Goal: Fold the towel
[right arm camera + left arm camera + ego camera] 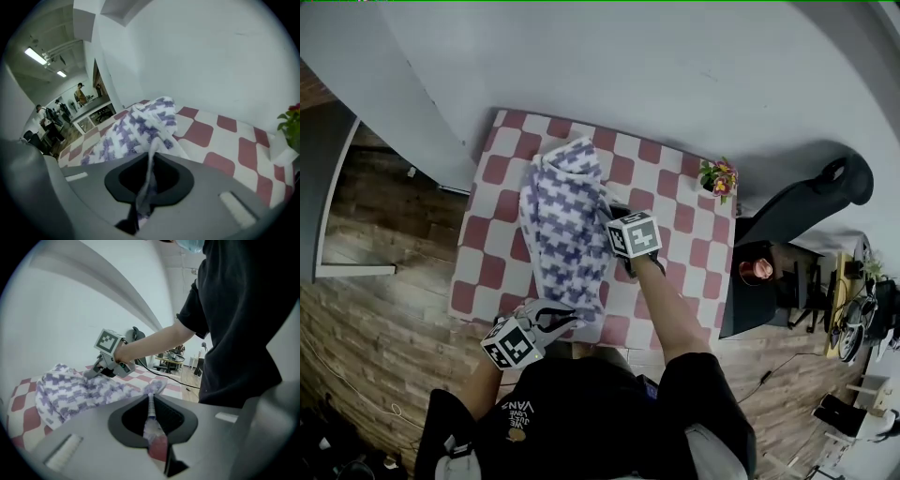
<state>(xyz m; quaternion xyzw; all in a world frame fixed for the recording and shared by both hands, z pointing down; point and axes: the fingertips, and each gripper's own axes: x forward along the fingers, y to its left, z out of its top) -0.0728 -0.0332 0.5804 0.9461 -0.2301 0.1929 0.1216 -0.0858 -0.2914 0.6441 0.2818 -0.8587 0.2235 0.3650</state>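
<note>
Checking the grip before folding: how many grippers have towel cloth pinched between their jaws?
2. The left gripper pinches the towel at its near edge; the right gripper pinches its right edge, farther back. Neither is hidden.

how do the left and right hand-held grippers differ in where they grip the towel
The left hand-held gripper holds the towel's near end at the table's front edge; the right hand-held gripper holds its right side, farther up. The left one's marker cube hangs off the table; the right one's sits over it. Both are shut on the towel.
</note>
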